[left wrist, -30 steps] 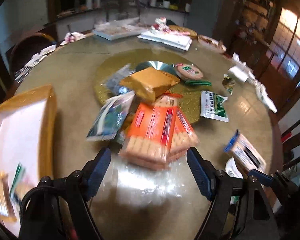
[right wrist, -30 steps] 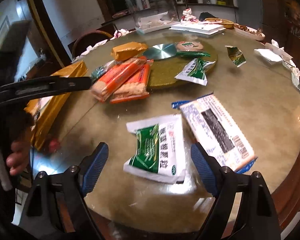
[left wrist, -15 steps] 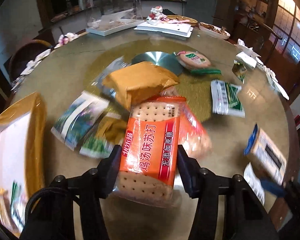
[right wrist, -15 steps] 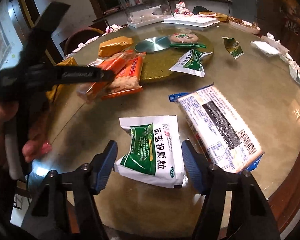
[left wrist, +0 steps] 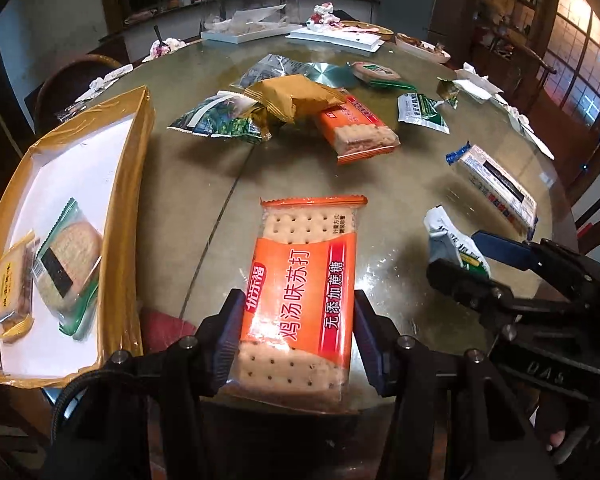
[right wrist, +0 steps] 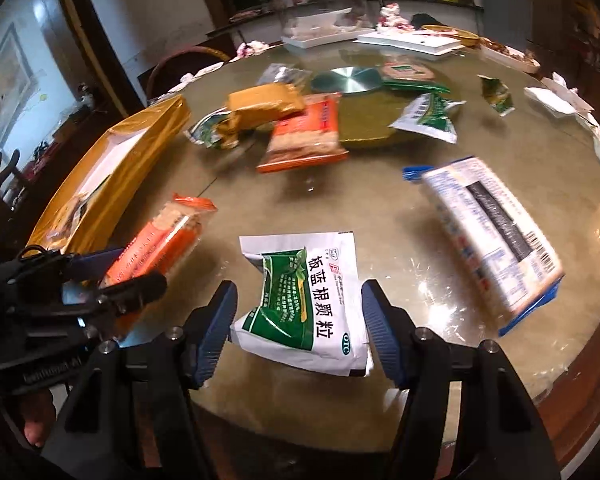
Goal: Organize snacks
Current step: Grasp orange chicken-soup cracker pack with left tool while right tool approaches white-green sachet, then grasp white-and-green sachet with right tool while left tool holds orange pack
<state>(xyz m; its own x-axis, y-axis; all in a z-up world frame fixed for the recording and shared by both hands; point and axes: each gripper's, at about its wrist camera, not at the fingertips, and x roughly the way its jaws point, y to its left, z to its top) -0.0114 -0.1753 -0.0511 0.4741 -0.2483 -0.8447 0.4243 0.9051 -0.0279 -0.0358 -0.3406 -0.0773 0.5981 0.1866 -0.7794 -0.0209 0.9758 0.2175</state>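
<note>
- Snacks lie scattered over the round table [left wrist: 204, 184], and a few already sit in the gold-rimmed tray [left wrist: 134, 168] at its left edge.
- Left gripper [left wrist: 296, 332] pinches an orange cracker pack [left wrist: 300, 292] by its two long sides; both pads press on the wrapper, and the pack's long axis runs straight out along the fingers, away from the hand.
- Tray lies to the left of that pack and just beside it, so I judge the coming move to be a sideways carry leftward over the near rim, with the left hand clearly the nearer one.
- Right gripper [right wrist: 298, 332] has just been closing around a white-and-green sachet [right wrist: 304, 300]; the sachet sits between the pads, the left pad at its edge, but I cannot tell whether the right pad has reached it.
- Sachet is well apart from the tray, with the left gripper and its pack in between.
</note>
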